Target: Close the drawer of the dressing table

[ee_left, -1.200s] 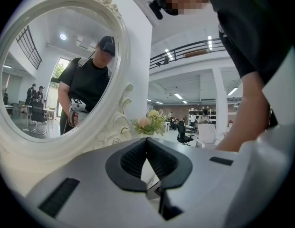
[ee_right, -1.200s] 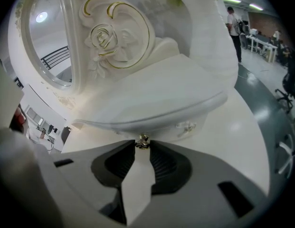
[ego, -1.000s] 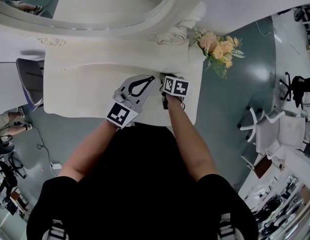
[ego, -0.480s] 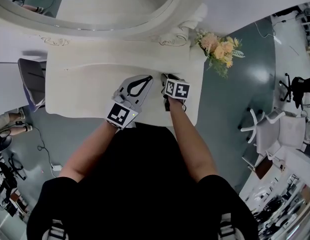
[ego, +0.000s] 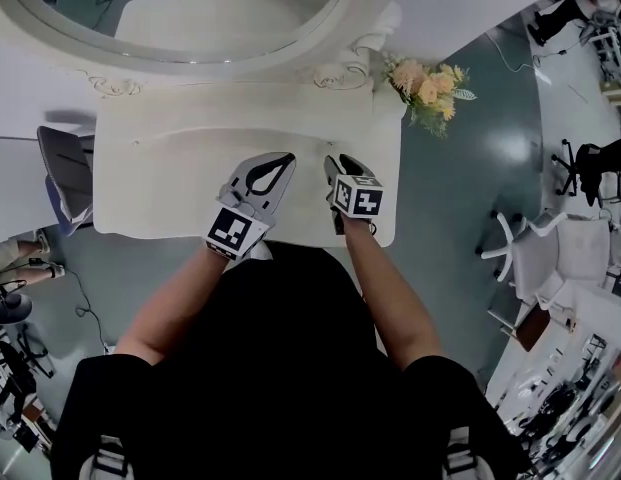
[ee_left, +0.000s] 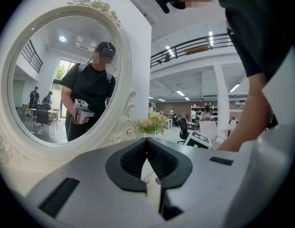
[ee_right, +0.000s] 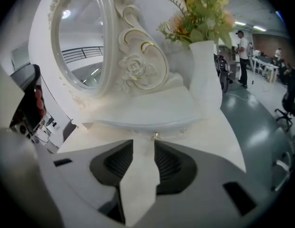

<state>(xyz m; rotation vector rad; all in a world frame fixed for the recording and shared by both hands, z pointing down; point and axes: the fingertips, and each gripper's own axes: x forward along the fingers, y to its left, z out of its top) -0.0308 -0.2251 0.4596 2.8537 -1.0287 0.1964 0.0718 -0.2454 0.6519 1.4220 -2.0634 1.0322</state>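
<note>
The cream, matte-painted bench [ego: 170, 188] fills the middle of the head view. Its front edge is wavy and a raised tier runs along the back. On that tier stands a large oval mirror [ego: 190, 18] in a thick white frame, with carved scrolls and a rose at its foot. The person [ego: 280, 368], in a black top with bare forearms, leans over the front edge.

The left claw [ego: 287, 156] is grey plastic with black ribbed pads. It lies low over the bench top, its tips pressed together around an empty oval hollow. The right claw [ego: 338, 163], of the same make, tilts downward. Its jaws have just been opening and now stand spread, with only bare bench top showing between them.

A bunch of peach and yellow flowers [ego: 427, 86] stands in a tall white vase [ee_right: 204, 75] at the right rear corner.

The shallow drawer [ee_right: 137, 129] sits pushed in under the tier's curved lip. Its small metal knob [ee_right: 156, 136] is just beyond the right claw's tips.
</note>
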